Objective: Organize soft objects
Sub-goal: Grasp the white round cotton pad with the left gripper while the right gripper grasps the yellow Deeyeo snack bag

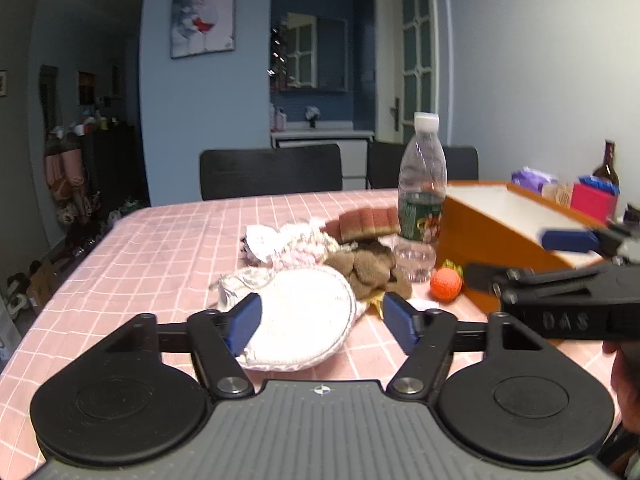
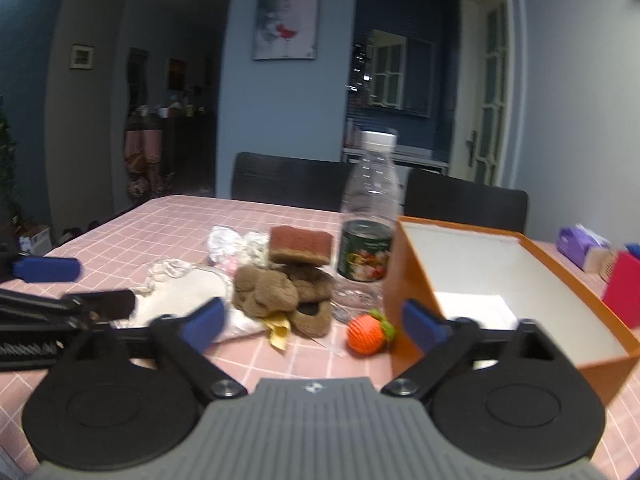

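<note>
Pink checked cloth covers the table, and low in each wrist view a pair of blue-padded jaws stands apart over it with nothing pressed between them. The left gripper straddles a round white pad at lower centre of its view, its left pad overlapping the rim, though whether it touches cannot be told. The right gripper frames the gap between a brown plush heap and a small orange knitted ball. Just beyond lie a layered sponge, crumpled pale fabric and an upright water bottle; an open orange box, white inside, sits at right, seemingly empty. The step looks like the first reach for a soft item. Next, the left jaws need to close on the pad's rim and carry it to the box, clear of the bottle. Behind stand dark chairs, blue-grey walls and a framed picture at upper left.
</note>
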Available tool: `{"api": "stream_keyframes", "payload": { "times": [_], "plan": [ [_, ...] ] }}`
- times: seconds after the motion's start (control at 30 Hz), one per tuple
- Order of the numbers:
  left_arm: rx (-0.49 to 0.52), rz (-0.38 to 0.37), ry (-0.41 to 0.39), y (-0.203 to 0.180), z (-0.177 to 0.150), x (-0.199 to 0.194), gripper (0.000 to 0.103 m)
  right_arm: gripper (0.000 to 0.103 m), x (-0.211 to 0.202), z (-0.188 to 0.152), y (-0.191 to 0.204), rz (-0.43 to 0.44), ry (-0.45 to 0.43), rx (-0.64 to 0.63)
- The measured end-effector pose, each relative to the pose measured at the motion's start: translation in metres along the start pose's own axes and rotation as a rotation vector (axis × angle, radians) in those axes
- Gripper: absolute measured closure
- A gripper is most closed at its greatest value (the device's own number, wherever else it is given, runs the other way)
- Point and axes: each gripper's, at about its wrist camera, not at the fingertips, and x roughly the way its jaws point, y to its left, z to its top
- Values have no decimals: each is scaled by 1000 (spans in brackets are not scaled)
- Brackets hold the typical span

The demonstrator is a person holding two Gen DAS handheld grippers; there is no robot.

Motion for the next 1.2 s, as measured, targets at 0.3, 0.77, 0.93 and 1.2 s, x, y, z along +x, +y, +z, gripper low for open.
{"api": "stream_keyframes", "payload": {
  "times": [0.3, 0.77, 0.93, 1.2],
  "plan": [
    [39, -45, 97, 6, -18, 38, 15, 43, 49, -13, 8, 46, 133, -22],
    [250, 28, 180, -17, -36, 98, 22, 36, 97, -23, 6, 18, 228, -36],
    [278, 80, 165, -11, -31, 101, 35, 32, 106, -21, 6, 19, 236, -37],
    [145, 132, 99, 21, -6, 84, 35, 31, 122, -21, 13, 53, 253, -33]
  ]
}}
